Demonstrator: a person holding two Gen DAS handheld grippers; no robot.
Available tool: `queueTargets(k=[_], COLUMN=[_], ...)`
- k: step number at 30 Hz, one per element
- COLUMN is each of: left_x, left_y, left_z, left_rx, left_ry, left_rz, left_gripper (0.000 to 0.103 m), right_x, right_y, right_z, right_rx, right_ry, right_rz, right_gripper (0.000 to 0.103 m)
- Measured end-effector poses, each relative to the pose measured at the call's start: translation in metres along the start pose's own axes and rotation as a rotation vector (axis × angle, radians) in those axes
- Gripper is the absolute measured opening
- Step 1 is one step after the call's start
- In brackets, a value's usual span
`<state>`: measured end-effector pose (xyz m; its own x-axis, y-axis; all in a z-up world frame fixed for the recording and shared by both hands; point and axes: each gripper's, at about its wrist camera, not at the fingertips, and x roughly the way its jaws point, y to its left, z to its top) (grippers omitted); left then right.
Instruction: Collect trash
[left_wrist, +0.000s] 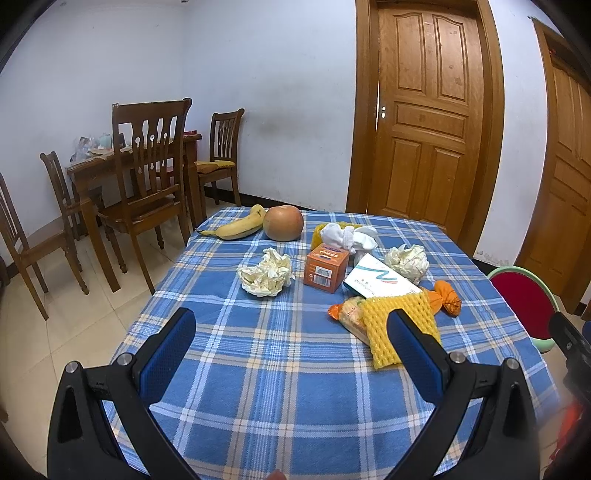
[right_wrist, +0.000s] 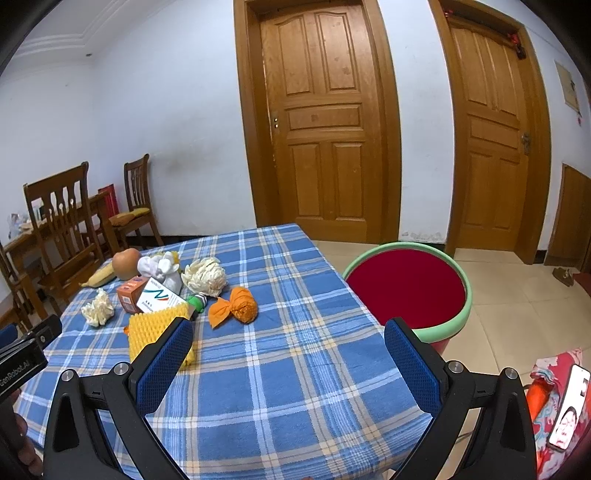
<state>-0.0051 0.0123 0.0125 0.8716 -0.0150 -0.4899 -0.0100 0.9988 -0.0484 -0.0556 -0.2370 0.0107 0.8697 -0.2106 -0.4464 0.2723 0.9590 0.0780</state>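
Trash lies on the blue plaid tablecloth (left_wrist: 280, 369): two crumpled paper balls (left_wrist: 266, 273) (left_wrist: 407, 259), an orange box (left_wrist: 326, 268), a white carton (left_wrist: 380, 280), a yellow foam net (left_wrist: 400, 328) over a snack wrapper (left_wrist: 349, 314), an orange wrapper (left_wrist: 445, 297) and white cloth (left_wrist: 349, 236). My left gripper (left_wrist: 291, 332) is open and empty above the near table. My right gripper (right_wrist: 290, 349) is open and empty, right of the foam net (right_wrist: 153, 328) and orange wrapper (right_wrist: 236, 304).
A banana (left_wrist: 240, 225) and a round fruit (left_wrist: 283, 222) lie at the far table edge. A red bin with a green rim (right_wrist: 406, 288) stands right of the table. Wooden chairs (left_wrist: 147, 177) and a table stand at left. Doors (left_wrist: 424, 110) are behind.
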Motion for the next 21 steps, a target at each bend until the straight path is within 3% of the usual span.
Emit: queueTargets(k=[21], left_x=[0.0001], left_y=[0.0080], left_z=[-0.0028], left_rx=[-0.011], left_ry=[0.015], left_rz=[0.006], left_gripper=[0.102], right_x=[0.0007], right_y=[0.0026], right_z=[0.0001], right_rx=[-0.016], right_ry=[0.000], right_rz=[0.003], right_gripper=[0.103])
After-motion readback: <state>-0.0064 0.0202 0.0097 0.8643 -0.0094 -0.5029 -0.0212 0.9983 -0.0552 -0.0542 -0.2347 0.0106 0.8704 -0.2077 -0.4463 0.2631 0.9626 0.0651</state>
